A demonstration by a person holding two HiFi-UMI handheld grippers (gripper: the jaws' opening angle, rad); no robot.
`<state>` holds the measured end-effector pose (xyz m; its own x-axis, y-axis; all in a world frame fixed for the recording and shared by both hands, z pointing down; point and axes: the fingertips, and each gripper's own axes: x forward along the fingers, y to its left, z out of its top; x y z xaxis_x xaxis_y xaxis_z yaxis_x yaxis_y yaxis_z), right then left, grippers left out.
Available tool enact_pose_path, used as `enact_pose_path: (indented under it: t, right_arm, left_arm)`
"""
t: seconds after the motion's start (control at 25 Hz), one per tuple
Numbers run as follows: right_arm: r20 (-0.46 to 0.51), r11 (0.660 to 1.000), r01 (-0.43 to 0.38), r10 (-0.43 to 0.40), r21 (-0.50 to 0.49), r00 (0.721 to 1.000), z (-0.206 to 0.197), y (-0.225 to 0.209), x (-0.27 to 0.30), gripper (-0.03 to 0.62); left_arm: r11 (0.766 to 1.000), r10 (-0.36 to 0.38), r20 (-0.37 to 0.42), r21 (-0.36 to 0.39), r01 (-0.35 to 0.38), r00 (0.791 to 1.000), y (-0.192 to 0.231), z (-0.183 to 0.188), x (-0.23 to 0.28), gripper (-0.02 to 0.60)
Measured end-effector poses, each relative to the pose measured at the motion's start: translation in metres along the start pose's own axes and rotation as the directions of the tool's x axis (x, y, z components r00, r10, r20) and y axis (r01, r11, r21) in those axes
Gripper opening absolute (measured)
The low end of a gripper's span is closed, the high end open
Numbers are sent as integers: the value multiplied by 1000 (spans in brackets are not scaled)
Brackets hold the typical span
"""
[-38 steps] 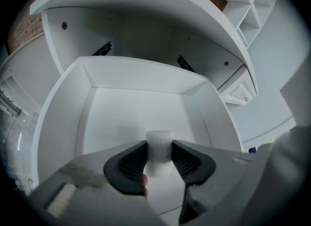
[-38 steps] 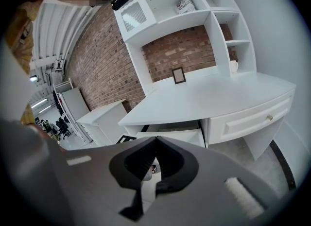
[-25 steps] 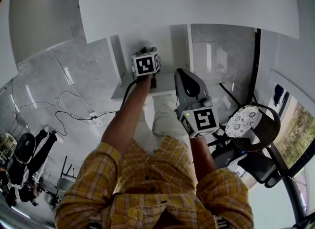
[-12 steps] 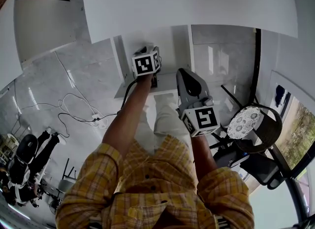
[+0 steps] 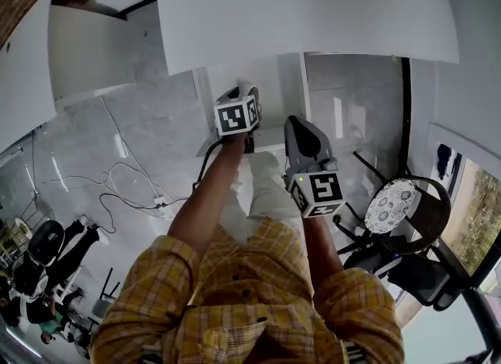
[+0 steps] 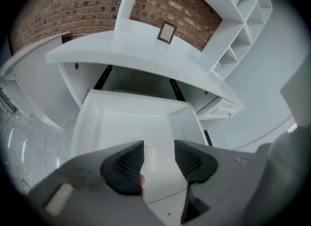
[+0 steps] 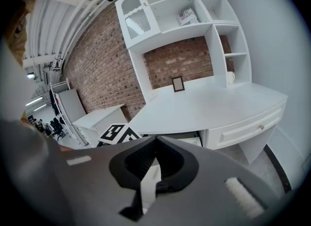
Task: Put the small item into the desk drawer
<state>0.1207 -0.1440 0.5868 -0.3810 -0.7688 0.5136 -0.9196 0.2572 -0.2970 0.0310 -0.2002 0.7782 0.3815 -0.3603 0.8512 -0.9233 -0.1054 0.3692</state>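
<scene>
1. At the far left, a glossy, pale marbled floor is catching the light. Thin cables are trailing across it, and a white cabinet is standing by a brick wall.
2. A white desk is spanning the middle of the room. It is carrying a small picture frame close to the wall, and white shelves are rising at its right end.
3. Under the desk, the drawer is standing pulled out, with its white inside showing.
4. The left hand-held gripper is hovering over the drawer with its jaws spread wide and nothing pressed between the pads. A pinkish sliver, possibly the small item, is peeking past the lower inner edge of one pad. I cannot tell whether it is lying on the drawer's floor.
5. The right hand-held gripper is hanging just to the right, nearer the person. Its jaws are closed tip to tip and are gripping nothing.
6. At the far right, a chair with a round patterned cushion is standing on the floor.
</scene>
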Motion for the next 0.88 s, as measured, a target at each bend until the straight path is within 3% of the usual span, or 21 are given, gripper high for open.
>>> enact_pose_path:
  t: [0.44, 0.52, 0.8, 0.88]
  right_arm:
    - [77, 1000, 23, -21, -20, 997, 42, 32, -43, 2]
    - [90, 999, 26, -24, -24, 996, 51, 39, -51, 2]
    - [139, 999, 20, -16, -27, 990, 80, 67, -77, 2]
    - [152, 1000, 10, -6, -24, 988, 88, 74, -84, 2]
  left_arm:
    - [998, -35, 121, 52, 29, 992, -24, 27, -97, 127]
    - [997, -56, 151, 67, 46, 987, -29, 33, -117, 121]
    - [987, -116, 253, 141, 82, 960, -53, 52, -189, 3]
    - [981, -136, 279, 169, 91, 951, -60, 54, -206, 2]
